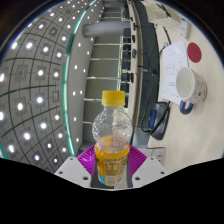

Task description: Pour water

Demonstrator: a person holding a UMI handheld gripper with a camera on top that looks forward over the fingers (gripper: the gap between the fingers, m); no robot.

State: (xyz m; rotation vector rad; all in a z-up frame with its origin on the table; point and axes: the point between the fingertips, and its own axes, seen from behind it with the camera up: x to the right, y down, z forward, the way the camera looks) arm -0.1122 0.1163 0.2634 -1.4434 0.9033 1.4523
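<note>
Pinching the bottle (pixel 112 140) w/ both pads, gripper (pixel 112 170) held it upright, cap on; pouring into mug (pixel 187 86) not yet begun.

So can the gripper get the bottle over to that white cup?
Probably yes. The bottle sits between the gripper fingers, seemingly held, and nothing visible blocks the way across the table to the white cup.
</note>
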